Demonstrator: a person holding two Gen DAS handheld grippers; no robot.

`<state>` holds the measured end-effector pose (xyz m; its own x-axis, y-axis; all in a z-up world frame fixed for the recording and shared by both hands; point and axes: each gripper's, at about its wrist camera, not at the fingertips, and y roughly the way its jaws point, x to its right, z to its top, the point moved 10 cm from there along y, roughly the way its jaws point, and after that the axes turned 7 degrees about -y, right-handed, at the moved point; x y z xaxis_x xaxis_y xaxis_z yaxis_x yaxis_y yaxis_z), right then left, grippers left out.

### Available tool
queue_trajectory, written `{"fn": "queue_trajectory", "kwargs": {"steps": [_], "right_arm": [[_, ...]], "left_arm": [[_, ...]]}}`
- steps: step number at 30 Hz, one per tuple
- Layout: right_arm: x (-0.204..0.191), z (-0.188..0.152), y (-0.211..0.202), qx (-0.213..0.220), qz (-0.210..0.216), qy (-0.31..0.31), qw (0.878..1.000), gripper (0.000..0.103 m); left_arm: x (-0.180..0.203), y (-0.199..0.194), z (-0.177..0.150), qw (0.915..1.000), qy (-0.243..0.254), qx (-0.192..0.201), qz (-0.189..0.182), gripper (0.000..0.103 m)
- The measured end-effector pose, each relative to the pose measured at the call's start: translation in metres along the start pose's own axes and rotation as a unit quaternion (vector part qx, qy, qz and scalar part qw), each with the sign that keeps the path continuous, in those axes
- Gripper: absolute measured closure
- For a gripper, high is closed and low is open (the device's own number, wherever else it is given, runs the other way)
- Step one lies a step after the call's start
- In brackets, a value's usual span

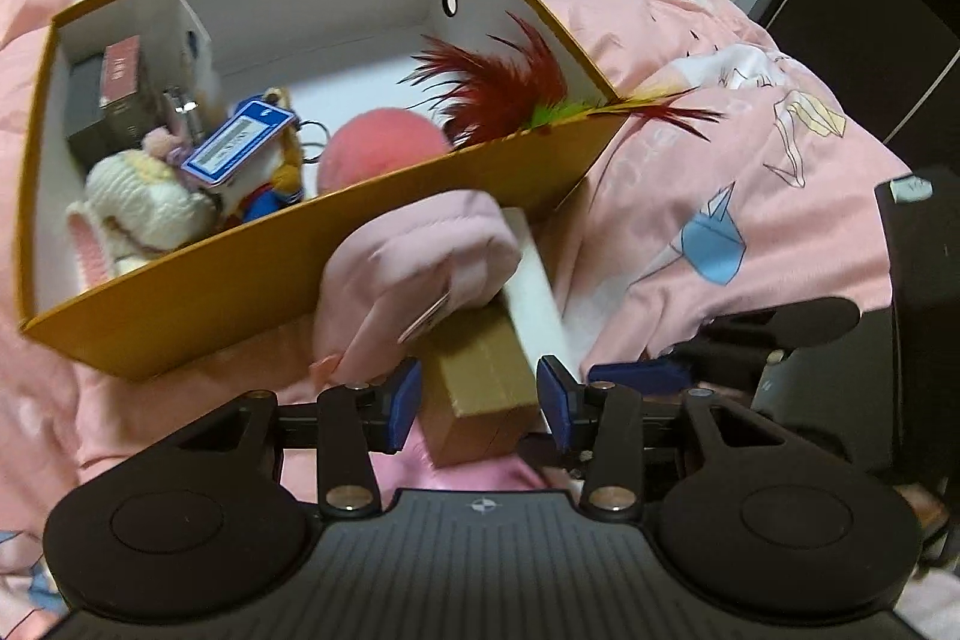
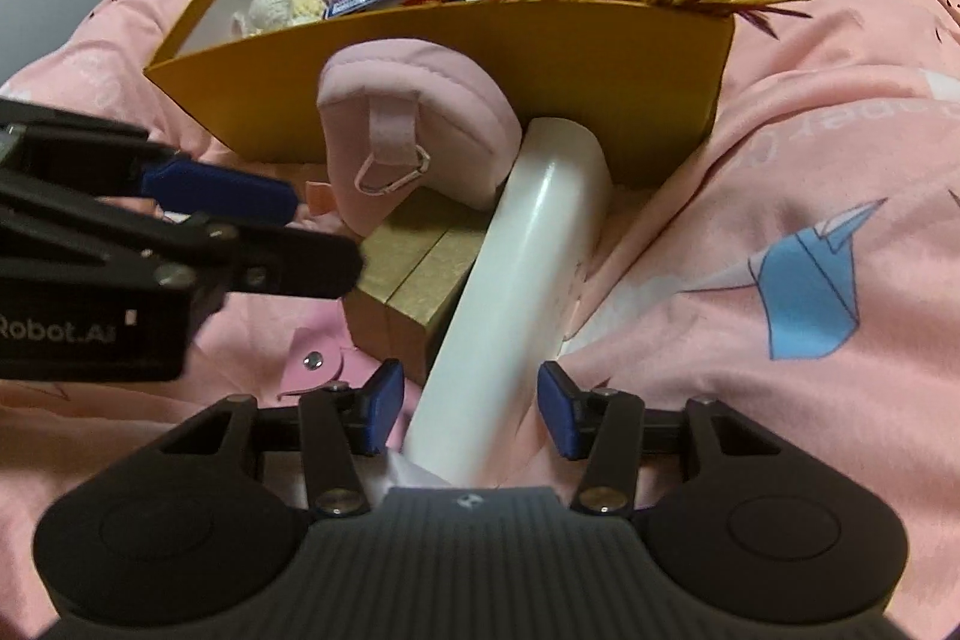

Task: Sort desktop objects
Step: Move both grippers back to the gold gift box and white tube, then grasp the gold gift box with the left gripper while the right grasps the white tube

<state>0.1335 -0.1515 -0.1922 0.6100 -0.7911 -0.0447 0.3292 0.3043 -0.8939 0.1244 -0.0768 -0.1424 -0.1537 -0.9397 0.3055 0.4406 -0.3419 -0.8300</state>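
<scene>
By my reckoning most is sorted: plush toys, tags and feathers fill the yellow box point(image 1: 252, 274) on the bed, while pink pouch point(image 2: 414, 136), gold box point(image 1: 480, 376) and white tube point(image 2: 516, 304) wait outside, straddled by my left gripper point(image 1: 478, 400) and right gripper point(image 2: 471, 409), both part-open, gripping nothing.

Glossy white tube point(image 2: 522, 292), matt cardboard box point(image 2: 600, 58)
</scene>
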Motion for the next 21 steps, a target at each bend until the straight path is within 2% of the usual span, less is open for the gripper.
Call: {"fn": "queue_trajectory", "kwargs": {"steps": [1, 8, 13, 18, 21], "right_arm": [[0.001, -0.001, 0.001, -0.001, -0.004, -0.004, 1.0, 0.058], [0.016, -0.01, -0.006, 0.0, 0.018, 0.025, 1.0, 0.065], [0.026, -0.016, -0.013, 0.002, 0.016, 0.043, 0.999, 0.067], [0.028, -0.016, -0.011, 0.001, 0.016, 0.048, 0.999, 0.068], [0.03, -0.013, -0.005, -0.002, 0.011, 0.048, 0.999, 0.068]], "left_arm": [[0.003, 0.002, 0.001, 1.0, 0.002, -0.003, -0.002, 0.053], [0.011, 0.019, 0.0, 0.9996, 0.017, -0.022, 0.004, 0.05], [0.008, 0.032, -0.003, 0.9985, 0.026, -0.04, 0.029, 0.05], [0.009, 0.044, 0.0, 0.9977, 0.035, -0.046, 0.036, 0.044], [0.014, 0.047, 0.0, 0.9962, 0.056, -0.049, 0.045, 0.043]]}}
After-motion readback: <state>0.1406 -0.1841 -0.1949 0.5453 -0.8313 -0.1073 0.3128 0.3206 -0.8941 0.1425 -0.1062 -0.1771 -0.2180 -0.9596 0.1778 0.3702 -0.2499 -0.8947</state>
